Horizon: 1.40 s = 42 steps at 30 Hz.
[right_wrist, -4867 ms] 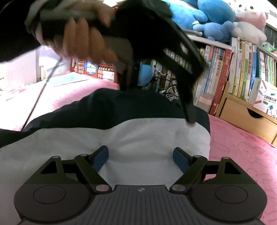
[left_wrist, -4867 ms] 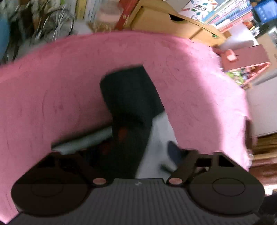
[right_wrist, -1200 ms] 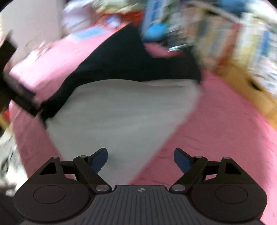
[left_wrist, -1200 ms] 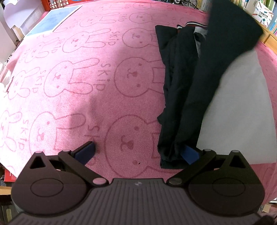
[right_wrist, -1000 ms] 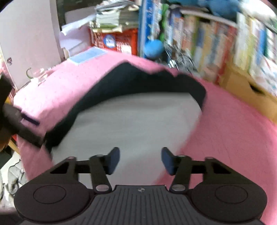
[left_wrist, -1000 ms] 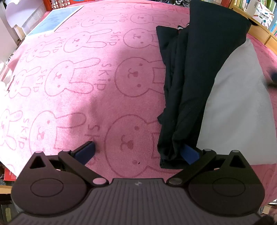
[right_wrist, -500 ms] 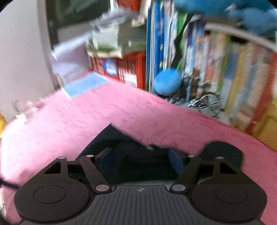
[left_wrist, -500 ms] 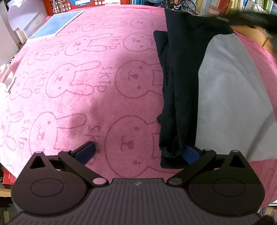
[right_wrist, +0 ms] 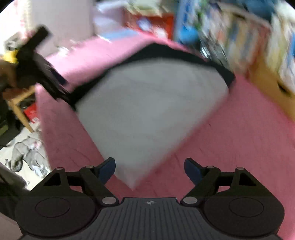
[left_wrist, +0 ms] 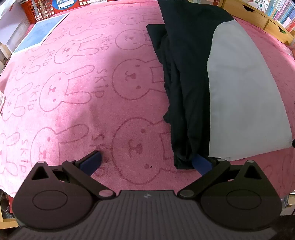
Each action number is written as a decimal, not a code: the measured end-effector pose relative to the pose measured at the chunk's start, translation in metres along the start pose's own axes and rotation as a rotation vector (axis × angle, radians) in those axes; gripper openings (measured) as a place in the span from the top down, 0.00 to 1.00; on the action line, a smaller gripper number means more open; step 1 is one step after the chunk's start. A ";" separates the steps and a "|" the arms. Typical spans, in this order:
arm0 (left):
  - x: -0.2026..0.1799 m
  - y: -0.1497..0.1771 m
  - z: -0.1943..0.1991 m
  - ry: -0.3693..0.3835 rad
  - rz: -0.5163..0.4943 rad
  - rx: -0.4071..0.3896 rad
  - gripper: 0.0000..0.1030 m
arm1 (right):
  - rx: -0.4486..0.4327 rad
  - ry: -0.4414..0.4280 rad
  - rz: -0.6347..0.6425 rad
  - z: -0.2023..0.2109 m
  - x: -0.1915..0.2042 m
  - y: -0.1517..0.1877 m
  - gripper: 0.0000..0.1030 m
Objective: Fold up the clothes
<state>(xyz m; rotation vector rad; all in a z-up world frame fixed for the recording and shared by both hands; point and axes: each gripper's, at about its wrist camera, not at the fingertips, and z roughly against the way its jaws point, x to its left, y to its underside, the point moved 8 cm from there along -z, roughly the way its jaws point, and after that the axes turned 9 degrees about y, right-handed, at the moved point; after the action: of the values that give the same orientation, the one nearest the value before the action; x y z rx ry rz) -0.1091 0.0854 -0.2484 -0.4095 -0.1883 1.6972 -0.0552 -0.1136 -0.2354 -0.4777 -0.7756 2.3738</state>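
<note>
The black-and-grey garment (left_wrist: 217, 88) lies flat on the pink bunny blanket (left_wrist: 73, 88), black sleeve folded along its left side. The left gripper (left_wrist: 147, 163) is spread wide, its right finger tucked under the garment's near black corner. The right gripper (right_wrist: 149, 170), wide and empty, hovers over the grey corner; that view is blurred

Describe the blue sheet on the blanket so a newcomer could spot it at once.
Start from the pink bunny-print blanket that covers the whole surface. Go to its far left corner, below the red crate: the blue sheet lies flat there. It is the only pale blue, flat rectangle, well apart from the black and grey garment on the right.
</note>
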 end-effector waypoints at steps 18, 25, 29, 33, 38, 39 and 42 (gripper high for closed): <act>0.002 0.014 0.016 0.002 -0.004 -0.009 0.00 | 0.194 0.187 -0.310 -0.036 -0.028 0.031 0.22; 0.000 0.018 0.022 0.000 0.009 -0.013 0.00 | 0.236 0.348 -0.399 0.000 -0.025 0.033 0.18; 0.009 0.012 0.020 -0.001 0.012 0.061 0.00 | 0.165 0.383 -0.481 0.026 -0.028 0.009 0.10; -0.004 0.013 0.046 -0.017 -0.074 0.057 0.00 | 0.105 0.385 -0.520 0.054 -0.023 -0.004 0.03; -0.034 0.011 0.092 0.012 -0.203 0.010 0.00 | 0.092 0.401 -0.495 0.072 -0.005 -0.022 0.03; -0.038 0.009 0.098 0.025 -0.214 0.002 0.00 | 0.088 0.403 -0.486 0.075 -0.002 -0.026 0.03; -0.045 -0.010 0.096 0.074 -0.218 -0.022 0.00 | 0.065 0.412 -0.462 0.086 0.006 -0.039 0.02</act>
<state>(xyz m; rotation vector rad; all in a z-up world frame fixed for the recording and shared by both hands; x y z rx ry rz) -0.1299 0.0530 -0.1486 -0.4509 -0.1903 1.4647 -0.0857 -0.1198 -0.1464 -0.6540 -0.5450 1.7887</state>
